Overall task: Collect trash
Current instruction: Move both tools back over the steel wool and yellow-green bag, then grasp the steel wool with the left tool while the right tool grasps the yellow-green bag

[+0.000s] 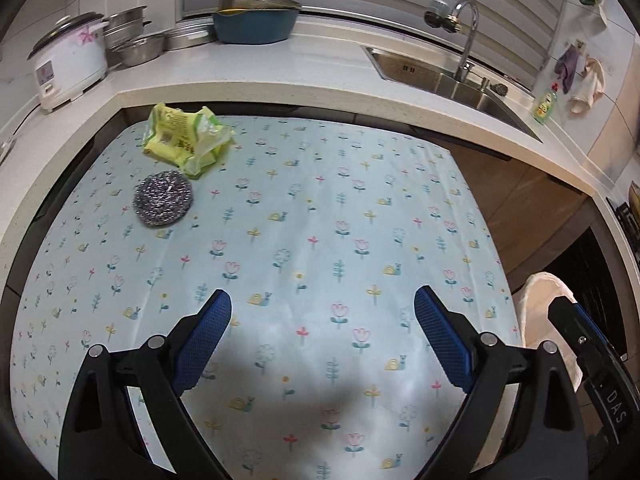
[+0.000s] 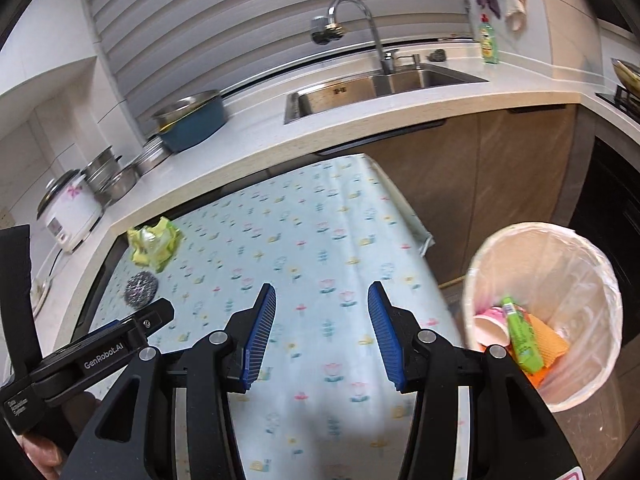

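My left gripper (image 1: 322,316) hangs over the flowered tablecloth (image 1: 320,220), jaws wide apart, nothing between the pads. My right gripper (image 2: 322,320) is the same: jaws parted, empty, over the cloth's right half. In the right wrist view the bin (image 2: 600,280) sits at 3 o'clock just off the table edge, white liner, with a pink cup (image 2: 494,326), green wrapper (image 2: 522,336) and orange piece (image 2: 554,338) inside. Remaining trash: crumpled yellow-green wrapper (image 1: 186,138) at 11 o'clock on the far left of the cloth, steel scourer (image 1: 163,199) just beside it on the near side. Beyond, the counter (image 1: 300,76): rice cooker (image 1: 68,64) at 10, blue basin (image 1: 254,24) at 12, sink (image 1: 440,76) and tap (image 1: 468,32) at 1.
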Available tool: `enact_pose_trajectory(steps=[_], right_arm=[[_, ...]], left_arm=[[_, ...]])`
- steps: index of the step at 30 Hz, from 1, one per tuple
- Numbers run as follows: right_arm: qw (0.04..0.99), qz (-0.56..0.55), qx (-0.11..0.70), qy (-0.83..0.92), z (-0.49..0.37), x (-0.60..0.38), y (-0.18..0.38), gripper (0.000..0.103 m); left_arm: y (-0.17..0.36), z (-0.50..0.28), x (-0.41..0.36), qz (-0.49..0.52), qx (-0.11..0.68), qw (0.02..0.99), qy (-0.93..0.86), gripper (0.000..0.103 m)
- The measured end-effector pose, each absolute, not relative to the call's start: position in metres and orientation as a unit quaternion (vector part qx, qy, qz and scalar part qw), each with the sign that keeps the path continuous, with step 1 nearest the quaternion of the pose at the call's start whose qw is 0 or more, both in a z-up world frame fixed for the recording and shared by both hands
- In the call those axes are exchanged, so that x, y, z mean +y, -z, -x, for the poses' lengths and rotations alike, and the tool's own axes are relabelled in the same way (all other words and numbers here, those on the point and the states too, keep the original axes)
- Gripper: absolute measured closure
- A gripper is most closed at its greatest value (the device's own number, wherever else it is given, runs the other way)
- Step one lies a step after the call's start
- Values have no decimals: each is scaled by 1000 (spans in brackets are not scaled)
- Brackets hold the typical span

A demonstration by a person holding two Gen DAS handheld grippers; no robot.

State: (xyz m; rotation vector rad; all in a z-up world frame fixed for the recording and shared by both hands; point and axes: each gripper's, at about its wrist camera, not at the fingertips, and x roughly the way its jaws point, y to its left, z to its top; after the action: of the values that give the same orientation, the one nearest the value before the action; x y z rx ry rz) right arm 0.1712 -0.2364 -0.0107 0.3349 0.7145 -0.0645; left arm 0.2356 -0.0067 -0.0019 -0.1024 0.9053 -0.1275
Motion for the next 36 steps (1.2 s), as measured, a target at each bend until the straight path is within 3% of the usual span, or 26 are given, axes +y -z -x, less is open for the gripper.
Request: enact_pose_trajectory(steps=[18, 32, 33, 36], right_arm=[[914, -106, 385, -78, -265, -87, 25, 56], [904, -83, 395, -138, -366, -25, 36, 56], [903, -81, 397, -140, -370, -22, 38, 56], [901, -72, 401, -147, -382, -12, 43, 56]], left_arm=[[25, -291, 128, 87, 449, 889, -19, 14], [71, -375, 148, 66, 484, 873, -4, 11], [74, -379, 148, 65, 487, 871, -2, 11], [82, -387, 149, 78, 502, 861, 21, 33]])
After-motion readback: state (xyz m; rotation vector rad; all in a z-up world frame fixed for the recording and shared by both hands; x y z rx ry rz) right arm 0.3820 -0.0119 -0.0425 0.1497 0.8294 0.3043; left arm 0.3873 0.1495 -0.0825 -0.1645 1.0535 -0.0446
